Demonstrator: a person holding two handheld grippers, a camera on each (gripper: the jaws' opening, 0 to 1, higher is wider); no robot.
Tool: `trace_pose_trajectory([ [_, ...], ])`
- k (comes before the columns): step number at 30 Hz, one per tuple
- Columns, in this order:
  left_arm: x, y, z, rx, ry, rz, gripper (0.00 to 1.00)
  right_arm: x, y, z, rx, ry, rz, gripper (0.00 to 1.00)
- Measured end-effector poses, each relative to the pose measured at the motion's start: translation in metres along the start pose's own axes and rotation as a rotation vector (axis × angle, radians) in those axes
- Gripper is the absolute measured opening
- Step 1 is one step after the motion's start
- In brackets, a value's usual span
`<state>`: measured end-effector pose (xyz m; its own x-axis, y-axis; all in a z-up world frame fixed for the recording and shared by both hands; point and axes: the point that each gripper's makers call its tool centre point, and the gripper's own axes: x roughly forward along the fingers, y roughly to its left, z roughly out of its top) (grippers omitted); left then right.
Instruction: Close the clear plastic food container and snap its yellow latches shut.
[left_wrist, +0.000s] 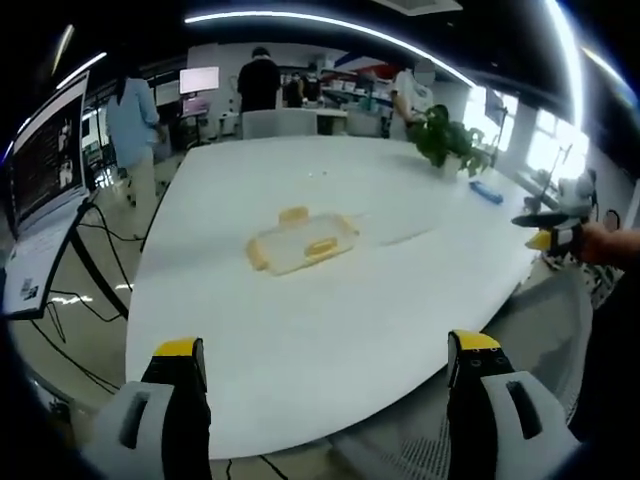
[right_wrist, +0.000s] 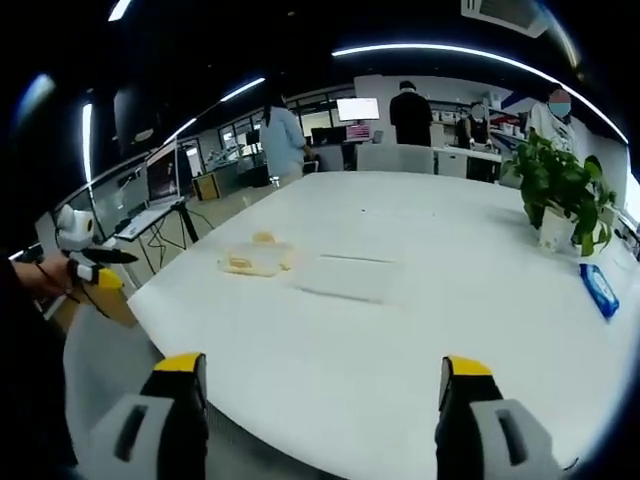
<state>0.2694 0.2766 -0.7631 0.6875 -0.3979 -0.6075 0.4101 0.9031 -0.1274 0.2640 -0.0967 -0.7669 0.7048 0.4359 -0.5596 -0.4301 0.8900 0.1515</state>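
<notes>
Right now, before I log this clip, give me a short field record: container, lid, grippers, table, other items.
container: clear food container with yellow latches, lying open on the white table
lid: clear lid flat on the table beside the container, apart from it
left gripper: jaws open, holding nothing, near the table edge
right gripper: jaws open, holding nothing
other items: potted plant, blue object
task state: not started
</notes>
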Motion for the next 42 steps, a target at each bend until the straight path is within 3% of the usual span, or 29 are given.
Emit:
trace_pose_trajectory([
  [10, 0.001, 0.008, 0.004, -0.009, -0.005, 0.021, 0.99, 0.004, 0.001, -0.001, 0.032, 0.009, 0.008, 0.97],
  [20, 0.007, 0.016, 0.005, -0.016, -0.012, 0.035, 0.99, 0.01, 0.008, 0.009, 0.046, -0.009, 0.016, 0.96],
  [29, 0.013, 0.022, 0.011, -0.014, -0.023, 0.01, 0.99, 0.019, 0.014, 0.013, 0.037, 0.006, 0.009, 0.95],
  [42, 0.024, 0.031, 0.004, 0.03, -0.002, -0.023, 0.99, 0.031, 0.02, 0.02, 0.038, 0.027, -0.019, 0.93],
])
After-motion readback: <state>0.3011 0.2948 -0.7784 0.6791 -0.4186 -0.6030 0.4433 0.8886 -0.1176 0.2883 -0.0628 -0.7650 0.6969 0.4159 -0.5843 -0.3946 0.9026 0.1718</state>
